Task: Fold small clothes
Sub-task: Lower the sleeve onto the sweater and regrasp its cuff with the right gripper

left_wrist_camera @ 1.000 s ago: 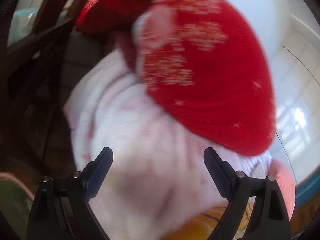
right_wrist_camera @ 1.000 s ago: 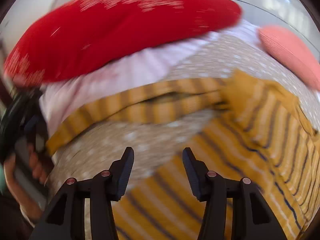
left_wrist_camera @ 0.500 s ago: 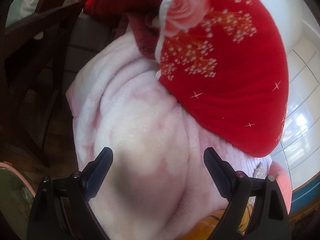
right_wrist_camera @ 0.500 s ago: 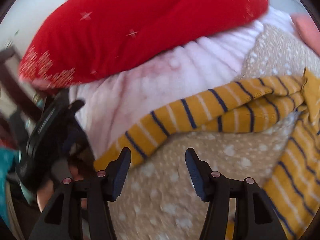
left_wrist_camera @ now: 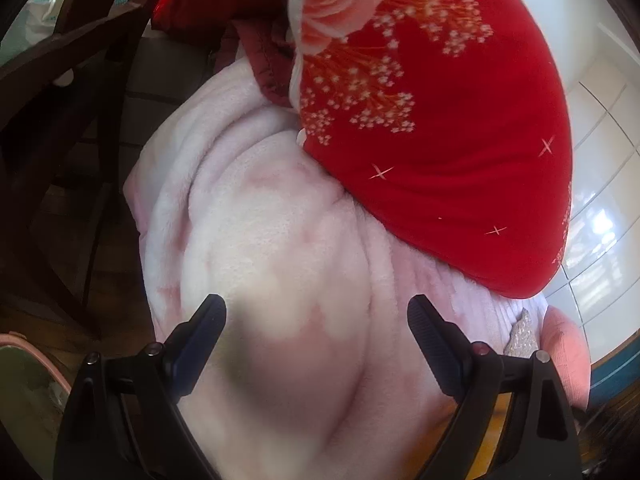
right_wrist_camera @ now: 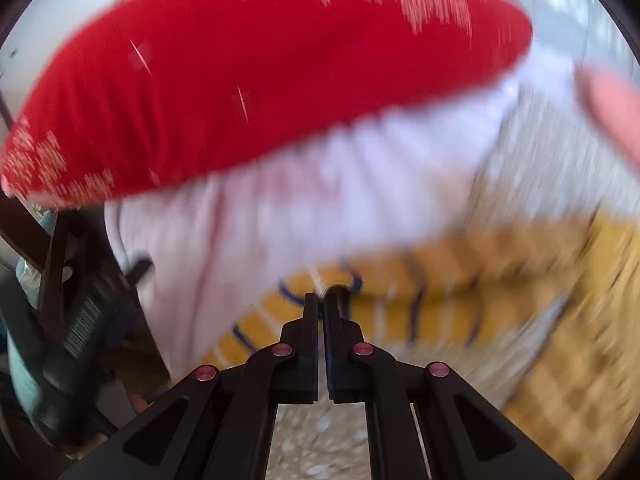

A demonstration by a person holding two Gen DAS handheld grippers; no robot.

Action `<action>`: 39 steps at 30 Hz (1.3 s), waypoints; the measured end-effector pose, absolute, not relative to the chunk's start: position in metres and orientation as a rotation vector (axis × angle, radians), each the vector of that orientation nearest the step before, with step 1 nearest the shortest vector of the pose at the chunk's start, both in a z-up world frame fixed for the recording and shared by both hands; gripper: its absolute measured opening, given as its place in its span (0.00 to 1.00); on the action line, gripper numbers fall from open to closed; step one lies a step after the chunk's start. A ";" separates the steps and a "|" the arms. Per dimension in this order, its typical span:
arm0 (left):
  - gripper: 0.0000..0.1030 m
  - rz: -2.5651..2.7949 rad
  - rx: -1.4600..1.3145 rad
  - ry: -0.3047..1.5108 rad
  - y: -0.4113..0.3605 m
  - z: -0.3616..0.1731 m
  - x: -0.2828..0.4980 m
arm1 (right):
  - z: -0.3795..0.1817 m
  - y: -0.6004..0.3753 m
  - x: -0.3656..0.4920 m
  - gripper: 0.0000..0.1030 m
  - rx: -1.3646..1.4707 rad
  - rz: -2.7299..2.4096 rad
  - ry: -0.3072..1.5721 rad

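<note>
A yellow garment with dark blue stripes (right_wrist_camera: 440,304) lies on a beige spotted cover (right_wrist_camera: 320,440). Its sleeve stretches left toward my right gripper (right_wrist_camera: 322,300), which is shut on the sleeve's cuff end; this view is motion-blurred. My left gripper (left_wrist_camera: 316,308) is open and hovers over a fluffy pale pink blanket (left_wrist_camera: 260,240) with nothing between its fingers. Only a sliver of the yellow garment (left_wrist_camera: 492,452) shows at the bottom of the left wrist view. The left gripper appears as a dark blurred shape (right_wrist_camera: 80,340) at the lower left of the right wrist view.
A big red pillow with a rose print (left_wrist_camera: 440,120) rests on the pink blanket, also seen from the right wrist (right_wrist_camera: 260,80). A coral pink item (left_wrist_camera: 564,356) lies at the right. Dark wooden chair frames (left_wrist_camera: 60,100) stand at the left. White floor tiles (left_wrist_camera: 600,208) lie beyond.
My right gripper has travelled left along the striped sleeve to its cuff and closed on it. The left gripper has stayed open over the pink blanket.
</note>
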State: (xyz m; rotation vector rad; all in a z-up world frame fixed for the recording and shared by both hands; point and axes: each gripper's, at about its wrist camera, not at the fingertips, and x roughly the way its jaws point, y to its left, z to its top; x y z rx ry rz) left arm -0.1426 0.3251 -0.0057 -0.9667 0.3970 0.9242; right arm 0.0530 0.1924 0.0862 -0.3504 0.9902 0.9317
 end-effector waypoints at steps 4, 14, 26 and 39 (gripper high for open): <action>0.89 0.925 -0.915 0.375 0.318 0.002 -0.144 | 0.183 0.187 0.073 0.00 -0.326 0.890 0.768; 0.89 0.901 -0.885 0.393 0.311 0.006 -0.134 | 0.240 0.053 0.117 0.01 -0.356 0.651 0.663; 0.89 0.850 -0.804 0.421 0.290 0.016 -0.115 | 0.085 0.117 0.116 0.50 -0.282 0.835 1.020; 0.89 0.809 -0.823 0.475 0.300 0.004 -0.099 | 0.019 0.204 0.119 0.09 -0.429 0.835 1.077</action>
